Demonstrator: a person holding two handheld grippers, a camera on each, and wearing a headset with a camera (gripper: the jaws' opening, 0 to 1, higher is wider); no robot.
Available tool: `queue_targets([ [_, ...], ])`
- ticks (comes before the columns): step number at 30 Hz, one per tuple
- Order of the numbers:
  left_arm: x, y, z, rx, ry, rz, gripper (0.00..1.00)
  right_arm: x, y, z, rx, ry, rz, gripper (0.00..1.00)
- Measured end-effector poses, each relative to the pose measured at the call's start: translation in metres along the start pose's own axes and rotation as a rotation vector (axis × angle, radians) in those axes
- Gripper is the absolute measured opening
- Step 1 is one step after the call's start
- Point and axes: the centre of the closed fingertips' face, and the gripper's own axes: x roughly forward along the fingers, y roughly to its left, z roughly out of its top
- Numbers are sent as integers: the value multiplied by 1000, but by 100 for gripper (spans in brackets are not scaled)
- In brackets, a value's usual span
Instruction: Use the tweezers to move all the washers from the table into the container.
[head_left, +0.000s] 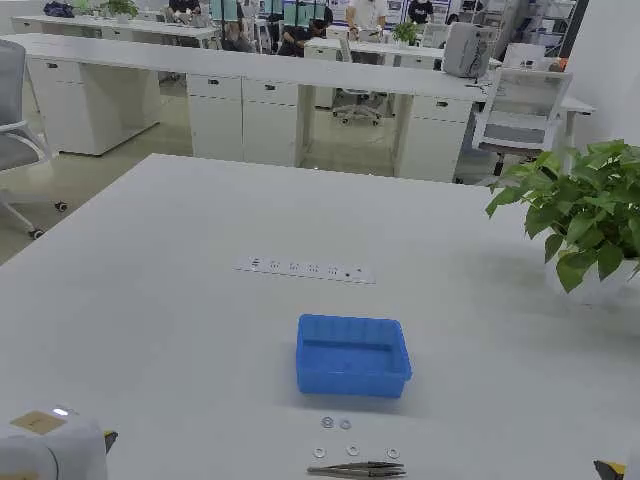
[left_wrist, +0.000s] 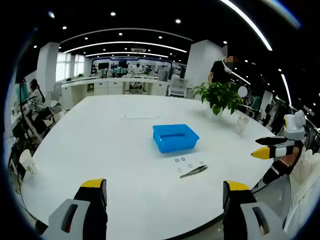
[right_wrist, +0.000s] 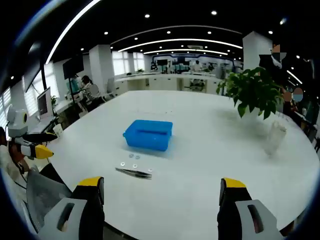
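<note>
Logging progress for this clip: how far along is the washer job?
Nothing done yet: the blue container looks empty, and five washers lie on the table in front of it. Nothing in hand: the tweezers lie beside the washers, left tongs and right tongs open. Left: pick up tweezers, move all five.

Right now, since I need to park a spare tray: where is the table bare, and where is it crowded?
Bare: the wide stretch left of the blue container and the strip between it and the socket panel. Crowded: the container's near side, where washers and tweezers lie.
</note>
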Motion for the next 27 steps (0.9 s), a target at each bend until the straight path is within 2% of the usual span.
queue_targets([
  [17,1,-6,5,14,-18,-19,99,0,-1,4,-7,-13,5,93],
  [23,0,-6,10,14,-40,-14,99,1,-1,3,-19,-3,6,93],
  [27,1,-5,9,18,-36,-13,99,2,0,2,-27,4,5,92],
])
